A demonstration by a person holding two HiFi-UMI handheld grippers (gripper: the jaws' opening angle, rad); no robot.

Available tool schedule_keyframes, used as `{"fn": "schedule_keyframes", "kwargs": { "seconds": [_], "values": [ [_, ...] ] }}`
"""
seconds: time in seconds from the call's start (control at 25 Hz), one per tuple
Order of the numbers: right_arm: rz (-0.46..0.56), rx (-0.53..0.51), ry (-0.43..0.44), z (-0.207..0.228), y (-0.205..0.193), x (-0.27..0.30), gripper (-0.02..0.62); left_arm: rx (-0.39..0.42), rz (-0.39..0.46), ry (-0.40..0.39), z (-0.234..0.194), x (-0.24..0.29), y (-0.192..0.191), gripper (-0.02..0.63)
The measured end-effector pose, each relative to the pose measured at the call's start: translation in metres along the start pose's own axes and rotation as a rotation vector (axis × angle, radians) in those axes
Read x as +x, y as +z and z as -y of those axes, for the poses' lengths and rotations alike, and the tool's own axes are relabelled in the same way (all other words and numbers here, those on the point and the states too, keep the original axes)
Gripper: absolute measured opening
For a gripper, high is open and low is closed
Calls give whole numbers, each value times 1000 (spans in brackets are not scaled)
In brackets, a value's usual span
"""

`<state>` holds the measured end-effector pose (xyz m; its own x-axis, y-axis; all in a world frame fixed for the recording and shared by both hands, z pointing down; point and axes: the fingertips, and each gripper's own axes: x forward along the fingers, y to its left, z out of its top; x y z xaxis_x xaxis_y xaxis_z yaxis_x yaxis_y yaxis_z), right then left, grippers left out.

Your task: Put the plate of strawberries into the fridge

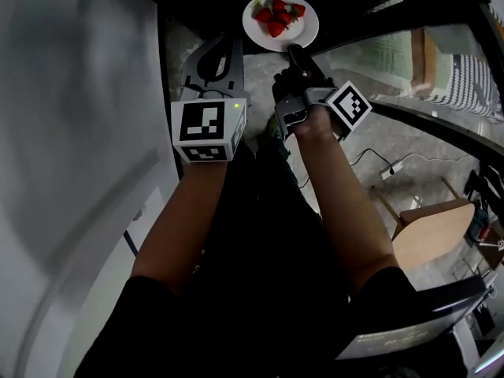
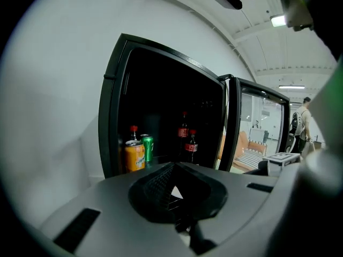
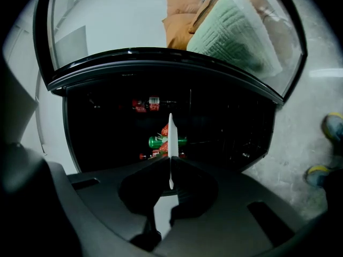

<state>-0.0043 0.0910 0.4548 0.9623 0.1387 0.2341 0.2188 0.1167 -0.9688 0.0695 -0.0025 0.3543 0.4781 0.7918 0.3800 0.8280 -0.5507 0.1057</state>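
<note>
A white plate (image 1: 308,33) with several red strawberries (image 1: 277,16) hangs level at the dark mouth of the open fridge (image 2: 110,116). My right gripper (image 1: 295,52) is shut on the plate's near rim. In the right gripper view the plate (image 3: 171,138) shows edge-on as a thin white line between the jaws of my right gripper (image 3: 170,167), with strawberries (image 3: 164,131) beside it. My left gripper (image 1: 224,50) hovers just left of the plate, apart from it. In the left gripper view my left gripper (image 2: 172,167) has its pads together with nothing held.
Inside the fridge stand an orange can (image 2: 134,155), a green can (image 2: 147,146) and cola bottles (image 2: 191,145). Its glass door (image 1: 409,61) is swung open at the right. A white wall (image 1: 79,132) is at the left, and a wooden stool (image 1: 433,231) at the right.
</note>
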Motion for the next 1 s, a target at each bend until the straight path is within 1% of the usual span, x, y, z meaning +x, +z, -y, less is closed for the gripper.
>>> {"fn": "schedule_keyframes", "kwargs": {
  "seconds": [0.28,0.56,0.84,1.0],
  "values": [
    [-10,4,9,3,-1,2,14,-9,-19,3,16,-11,-14,3],
    [-4,-2,27,3,-1,0,14,-12,-18,-2,23,-20,-23,3],
    [-7,-11,26,5,1,6,14,-19,-23,-5,29,-22,-31,3],
    [-7,-6,28,8,-1,2,14,-21,-27,-9,36,-32,-38,3]
  ]
}}
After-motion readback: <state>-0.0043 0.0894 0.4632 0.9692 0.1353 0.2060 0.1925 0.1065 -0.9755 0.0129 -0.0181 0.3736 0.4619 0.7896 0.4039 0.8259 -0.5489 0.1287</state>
